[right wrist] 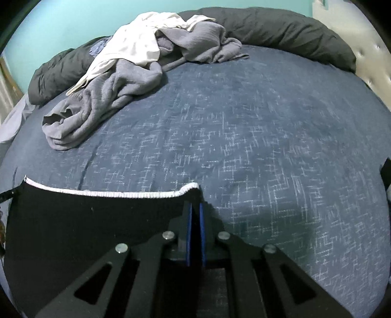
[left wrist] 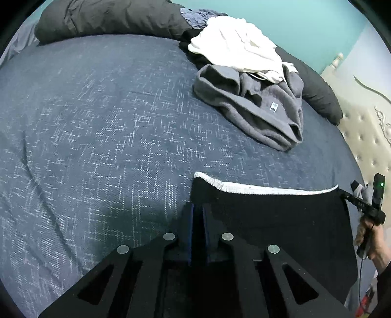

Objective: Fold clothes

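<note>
A: Where's the black garment [left wrist: 268,220]?

B: Stretched between both tools, white hem [right wrist: 110,193] pointing toward the clothes pile [left wrist: 249,80]. Left gripper [left wrist: 198,212] and right gripper [right wrist: 194,212] each clamp a corner (equally near).

A: So its long side runs gripper to gripper.

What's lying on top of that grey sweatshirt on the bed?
A crumpled white garment lies across the far end of the grey sweatshirt. Blue fabric peeks out behind the pile. Whatever else lies beneath the white garment is covered.

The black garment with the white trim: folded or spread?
Spread: the black garment hangs stretched between left gripper and right gripper, white trim taut.
</note>
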`<state>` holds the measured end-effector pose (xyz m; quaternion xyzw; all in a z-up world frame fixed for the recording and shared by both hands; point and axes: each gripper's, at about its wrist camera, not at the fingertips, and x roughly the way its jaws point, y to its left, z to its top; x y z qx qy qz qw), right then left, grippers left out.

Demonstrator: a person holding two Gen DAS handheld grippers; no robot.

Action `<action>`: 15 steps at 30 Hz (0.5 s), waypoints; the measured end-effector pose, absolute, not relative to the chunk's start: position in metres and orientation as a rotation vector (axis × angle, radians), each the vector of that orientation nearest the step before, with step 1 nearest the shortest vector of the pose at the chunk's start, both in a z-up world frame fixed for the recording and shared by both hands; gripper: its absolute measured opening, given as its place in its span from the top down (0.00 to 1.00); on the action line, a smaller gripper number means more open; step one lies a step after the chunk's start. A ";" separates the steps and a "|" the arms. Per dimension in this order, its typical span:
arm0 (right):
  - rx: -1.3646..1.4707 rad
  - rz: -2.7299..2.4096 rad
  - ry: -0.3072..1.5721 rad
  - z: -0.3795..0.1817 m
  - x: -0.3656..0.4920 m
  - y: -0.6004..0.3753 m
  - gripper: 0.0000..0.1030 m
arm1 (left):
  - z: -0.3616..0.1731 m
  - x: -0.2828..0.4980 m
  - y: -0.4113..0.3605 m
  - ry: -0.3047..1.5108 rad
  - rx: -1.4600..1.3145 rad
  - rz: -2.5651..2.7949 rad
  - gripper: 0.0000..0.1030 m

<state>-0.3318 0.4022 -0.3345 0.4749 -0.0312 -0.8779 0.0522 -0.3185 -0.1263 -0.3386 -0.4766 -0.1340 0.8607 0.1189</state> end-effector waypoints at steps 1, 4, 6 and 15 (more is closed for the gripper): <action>1.445 -2.675 -0.105 -0.332 -0.331 0.404 0.91 | -0.335 -0.315 -0.128 -0.394 -1.392 2.524 0.76; 1.431 -2.695 -0.117 -0.321 -0.325 0.407 0.85 | -0.322 -0.302 -0.132 -0.391 -1.391 2.550 0.71; 1.405 -2.711 -0.102 -0.310 -0.314 0.406 0.85 | -0.313 -0.286 -0.131 -0.373 -1.385 2.570 0.71; 1.260 -2.601 -0.302 -0.280 -0.225 0.371 0.85 | -0.290 -0.187 -0.098 -0.404 -1.284 2.548 0.70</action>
